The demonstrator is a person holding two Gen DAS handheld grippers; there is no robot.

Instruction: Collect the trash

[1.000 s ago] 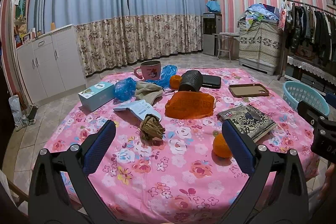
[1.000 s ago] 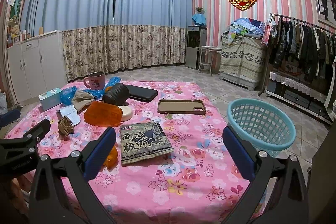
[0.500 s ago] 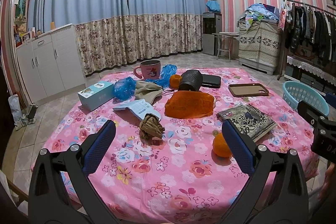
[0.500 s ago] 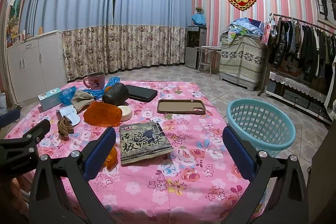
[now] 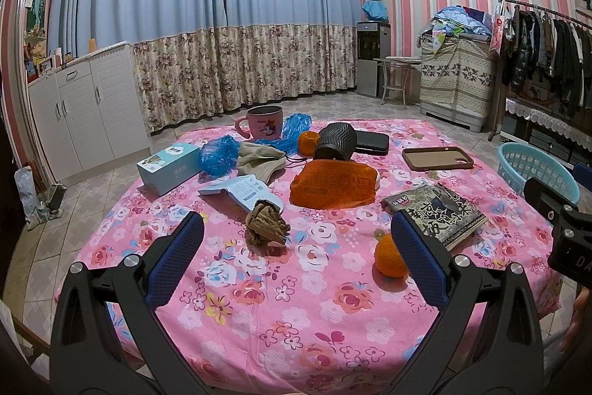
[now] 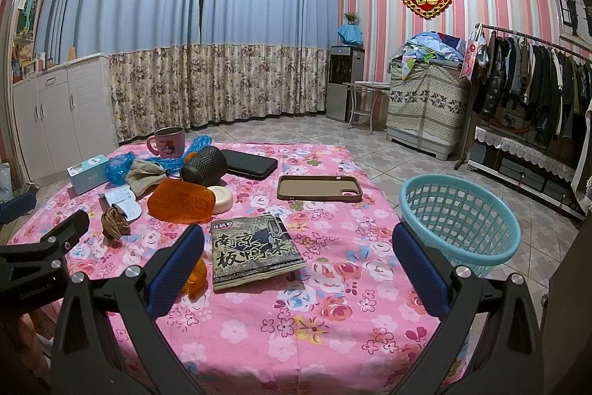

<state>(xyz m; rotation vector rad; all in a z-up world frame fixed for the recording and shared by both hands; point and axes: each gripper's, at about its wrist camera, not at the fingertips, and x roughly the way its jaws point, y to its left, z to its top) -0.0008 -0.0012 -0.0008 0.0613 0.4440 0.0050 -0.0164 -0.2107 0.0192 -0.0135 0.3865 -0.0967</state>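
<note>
Both tongs are held wide open and empty above the near edge of the table (image 5: 259,339), nothing touched by either. Through the left gripper (image 5: 296,239) a crumpled brown paper wad (image 5: 267,224) is framed just ahead, almost centred between the blue pads and a little to their left; it is a roundish lump with no clear long axis, so it can probably be pinched from any side. An orange (image 5: 388,256) is seen beside the left gripper's right-hand finger (fruit, and likely not rubbish).

The right gripper (image 6: 298,260) is pointed at a dark printed packet (image 6: 255,248) lying flat, its long axis running away from the near edge toward the far one. The wad (image 6: 114,223) is seen well off to this gripper's left, so the left hand is judged the nearer for it.

Farther out, an orange pouch (image 5: 333,186), crumpled blue plastic bags (image 5: 218,154) and a pink mug (image 5: 263,127) are gathered toward the far left corner. A light-blue basket (image 6: 458,221) stands on the floor just off the table's right edge, seemingly where the trash is bound, and nearer the right hand.
</note>
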